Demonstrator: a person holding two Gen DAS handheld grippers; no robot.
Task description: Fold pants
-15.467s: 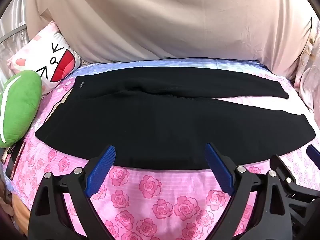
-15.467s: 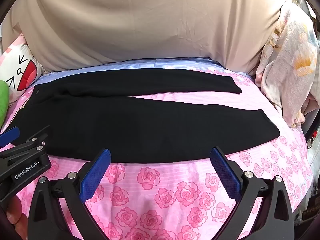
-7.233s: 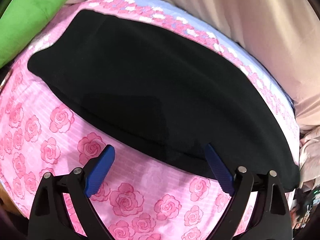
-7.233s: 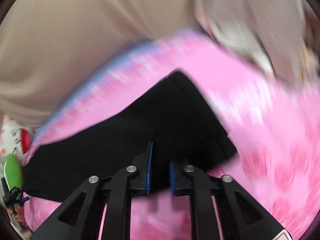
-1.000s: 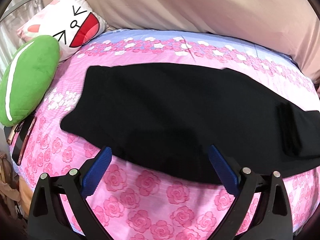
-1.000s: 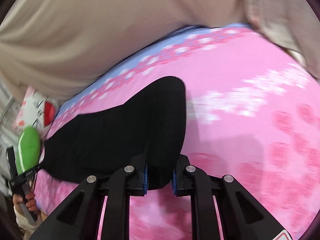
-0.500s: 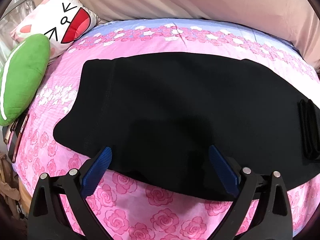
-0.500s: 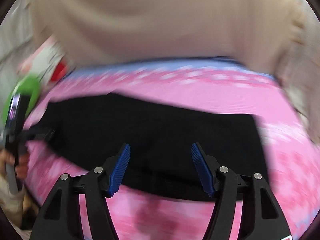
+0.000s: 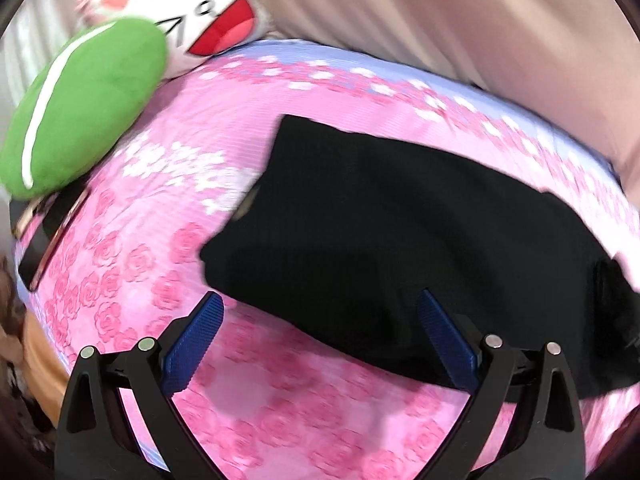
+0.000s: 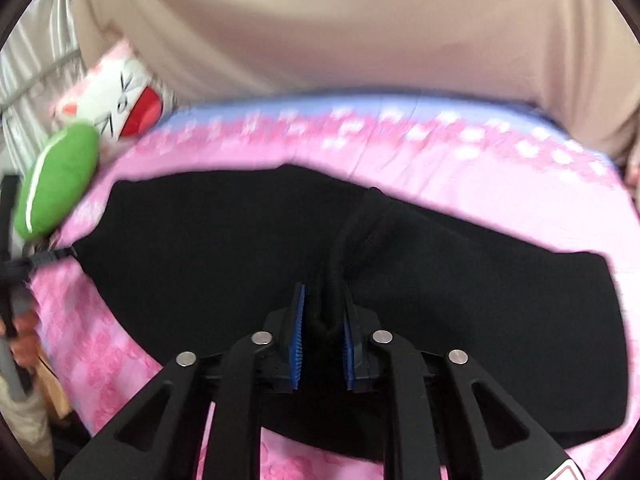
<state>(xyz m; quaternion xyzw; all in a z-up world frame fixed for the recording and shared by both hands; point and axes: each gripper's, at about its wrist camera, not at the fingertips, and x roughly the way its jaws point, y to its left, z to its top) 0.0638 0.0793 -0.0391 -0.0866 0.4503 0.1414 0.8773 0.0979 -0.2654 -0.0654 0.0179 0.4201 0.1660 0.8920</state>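
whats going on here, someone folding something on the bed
A person with a gripper in each hand is folding black pants on a pink bed. The right gripper has just closed on a bunched ridge of the fabric. The left gripper is open over the near edge, gripping nothing. The pants lie already folded shorter.

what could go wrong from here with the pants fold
1. The right gripper, whose jaws have just been closing, pinches only a bunched ridge of the black pants; pulling may drag one layer and skew the fold.
2. The left gripper is open over the near edge, so nothing pins that end; it could slide on the pink sheet.
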